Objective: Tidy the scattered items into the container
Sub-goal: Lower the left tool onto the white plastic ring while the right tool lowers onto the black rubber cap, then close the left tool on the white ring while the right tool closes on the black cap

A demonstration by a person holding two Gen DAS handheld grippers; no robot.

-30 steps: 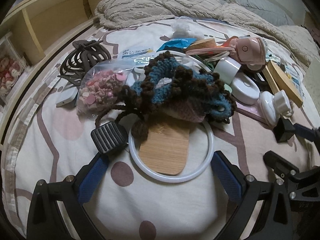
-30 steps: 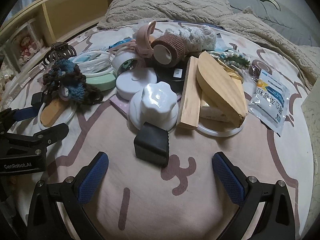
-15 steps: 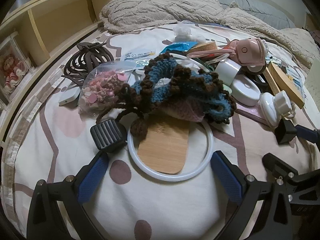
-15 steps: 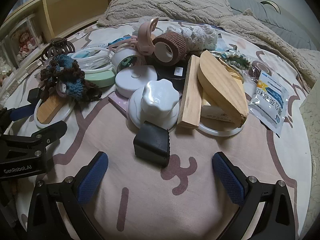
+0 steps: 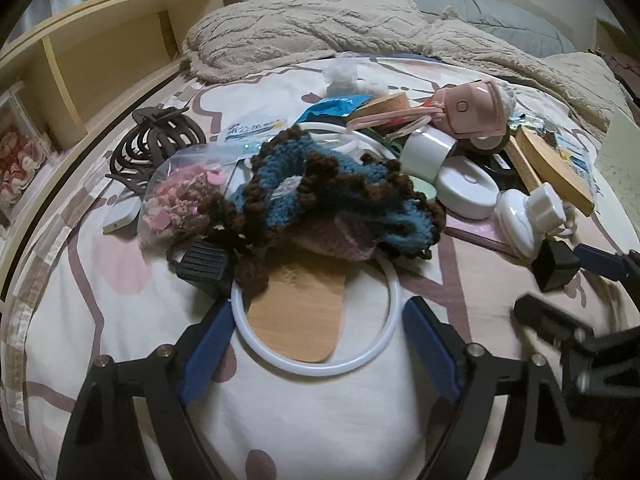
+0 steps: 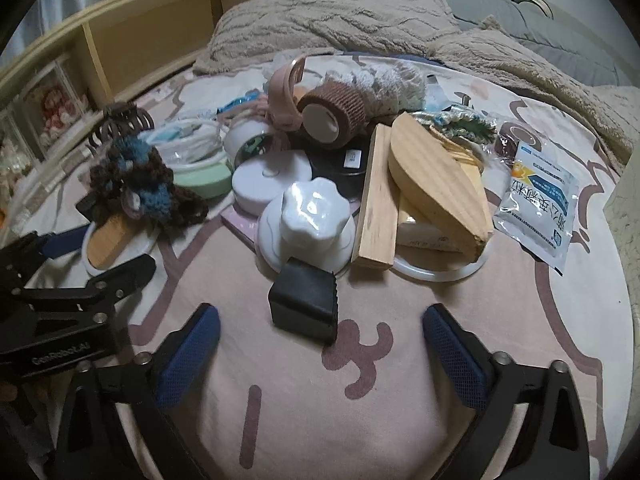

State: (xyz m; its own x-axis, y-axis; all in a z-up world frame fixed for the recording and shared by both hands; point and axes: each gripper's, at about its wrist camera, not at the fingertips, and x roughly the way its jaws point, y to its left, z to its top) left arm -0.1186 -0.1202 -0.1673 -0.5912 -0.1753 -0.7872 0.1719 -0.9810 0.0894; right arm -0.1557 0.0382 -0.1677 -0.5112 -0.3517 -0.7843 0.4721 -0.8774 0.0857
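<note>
Your left gripper hangs low over the bed with its jaws closing around the white ring and the wooden paddle that lies inside it; neither pad presses on anything yet, so nothing is gripped. The ring sits squarely between the jaws, just ahead of them. The paddle's long axis runs from near to far, straight along the line the gripper points, and its far end is buried under the knitted piece. Expect that wool to drag if you lift the paddle. Your right gripper is closing too, over bare sheet, with nothing between its jaws. Its nearest thing is the white knob, just beyond the black pad of its one visible finger and slightly left of centre, with the wood block lying near-to-far right beside it. The rest of the clutter is heaped further back across the bed. No container shows in either view, so you cannot tell yet which way to carry anything. By my reading the left hand is the better placed, since its target is already framed.
</note>
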